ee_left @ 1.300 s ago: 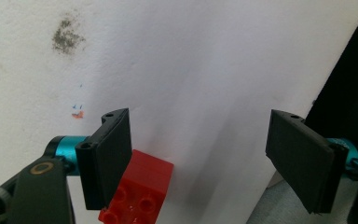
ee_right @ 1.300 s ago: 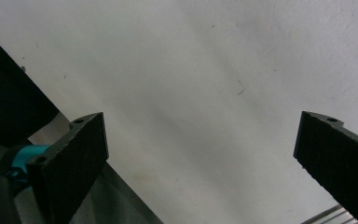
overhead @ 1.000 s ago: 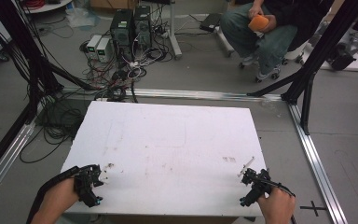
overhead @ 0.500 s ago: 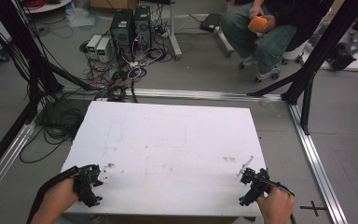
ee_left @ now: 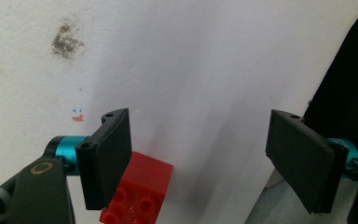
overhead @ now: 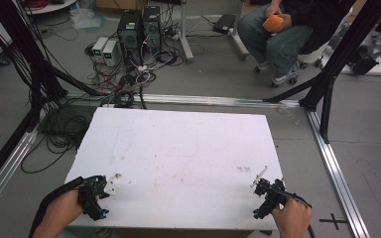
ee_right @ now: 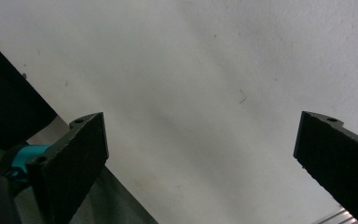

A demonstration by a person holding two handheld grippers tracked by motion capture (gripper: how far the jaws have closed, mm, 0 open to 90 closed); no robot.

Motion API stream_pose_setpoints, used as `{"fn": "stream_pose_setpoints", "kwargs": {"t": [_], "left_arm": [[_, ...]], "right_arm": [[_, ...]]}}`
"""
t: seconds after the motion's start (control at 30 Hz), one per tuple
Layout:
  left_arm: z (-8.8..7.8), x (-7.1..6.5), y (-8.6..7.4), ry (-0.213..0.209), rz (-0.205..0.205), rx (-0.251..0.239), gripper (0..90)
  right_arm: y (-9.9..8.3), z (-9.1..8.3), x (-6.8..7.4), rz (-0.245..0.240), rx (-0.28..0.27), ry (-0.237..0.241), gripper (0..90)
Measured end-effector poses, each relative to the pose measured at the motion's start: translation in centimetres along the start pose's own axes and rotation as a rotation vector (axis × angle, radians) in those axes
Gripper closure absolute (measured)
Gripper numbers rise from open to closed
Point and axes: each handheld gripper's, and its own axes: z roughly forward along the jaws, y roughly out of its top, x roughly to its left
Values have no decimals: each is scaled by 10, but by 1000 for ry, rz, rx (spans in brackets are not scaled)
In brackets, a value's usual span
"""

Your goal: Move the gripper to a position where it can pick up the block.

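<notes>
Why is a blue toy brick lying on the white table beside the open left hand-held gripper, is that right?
Not quite: the toy brick is red, not blue, as the left gripper view shows. The rest holds: it lies on the white table beside the left hand-held gripper, whose jaws stand wide apart.

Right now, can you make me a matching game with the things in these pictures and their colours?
Things:
1. brick
2. table
3. ball held by the seated person
4. smudge

Colours:
A. orange
B. grey
C. red
D. white

Pairs: 1-C, 2-D, 3-A, 4-B
</notes>
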Motion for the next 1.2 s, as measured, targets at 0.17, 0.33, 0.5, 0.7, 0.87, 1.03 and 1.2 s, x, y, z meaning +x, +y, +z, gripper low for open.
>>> {"fn": "stream_pose_setpoints", "kwargs": {"t": [0.17, 0.33, 0.5, 0.7, 0.87, 1.03, 1.2], "left_arm": [[0, -1, 0, 9, 7, 5, 228], [0, -2, 0, -8, 21, -3, 228], [-2, 1, -3, 13, 68, -3, 229], [-3, 3, -5, 7, 163, 7, 228], [-9, 8, -9, -13, 227, 7, 228], [-13, 13, -12, -14, 259, 17, 228], [-19, 21, -16, -14, 277, 12, 228]], "right_arm": [[0, -1, 0, 2, -7, 0, 21], [-2, -1, 0, 3, -12, 1, 21], [-2, 1, 0, 3, -11, 4, 21], [-2, 1, 1, 6, -10, 5, 21], [-2, 1, 1, 4, -8, 5, 21], [-2, 1, 1, 3, -10, 4, 21], [-1, 2, 2, 3, -5, 5, 21]]}}
